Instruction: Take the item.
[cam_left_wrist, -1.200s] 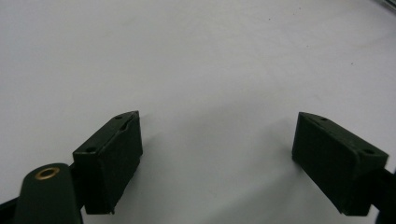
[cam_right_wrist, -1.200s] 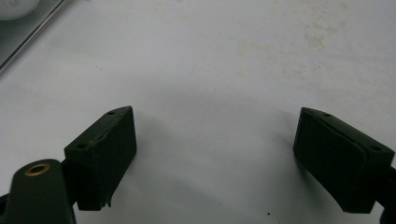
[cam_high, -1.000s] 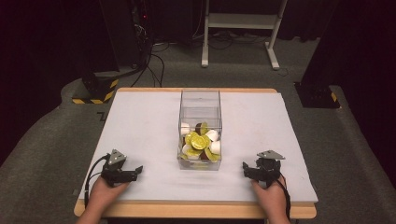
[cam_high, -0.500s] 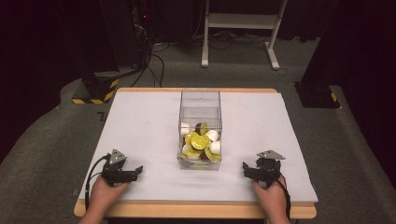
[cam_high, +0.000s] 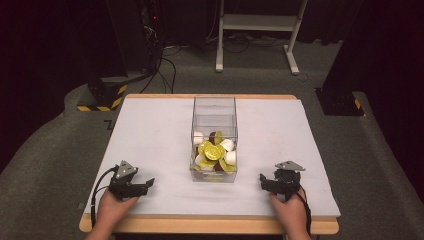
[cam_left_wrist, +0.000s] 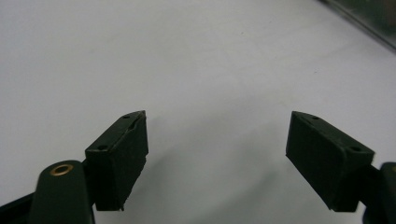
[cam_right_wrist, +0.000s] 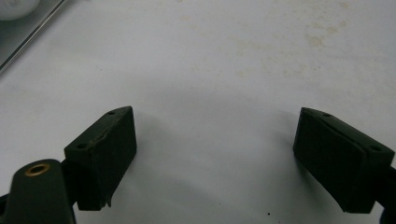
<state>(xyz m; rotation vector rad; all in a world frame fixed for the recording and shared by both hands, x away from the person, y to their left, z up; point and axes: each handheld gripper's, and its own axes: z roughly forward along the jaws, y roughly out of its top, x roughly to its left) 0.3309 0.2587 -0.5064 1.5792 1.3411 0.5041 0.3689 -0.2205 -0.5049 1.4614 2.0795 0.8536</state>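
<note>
- Clear plastic box (cam_high: 214, 137) mid-counter (cam_high: 150, 130), part-filled with yellow-green and white capsules (cam_high: 214, 152), within reach of both.
- Left tongs (cam_high: 142, 184) and right tongs (cam_high: 266, 181) resting near the front edge, jaws spread wide, empty, seemingly ready.

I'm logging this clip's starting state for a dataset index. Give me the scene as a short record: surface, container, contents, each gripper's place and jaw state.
surface: white table top on a wooden board
container: clear plastic box, upright, open top, mid-table
contents: yellow-green, white and dark capsules piled in the near part of the box
left gripper: near-left of the table, hand-held, jaws wide apart, nothing between them
right gripper: near-right of the table, hand-held, jaws wide apart, nothing between them
contact: neither gripper touches the box
</note>
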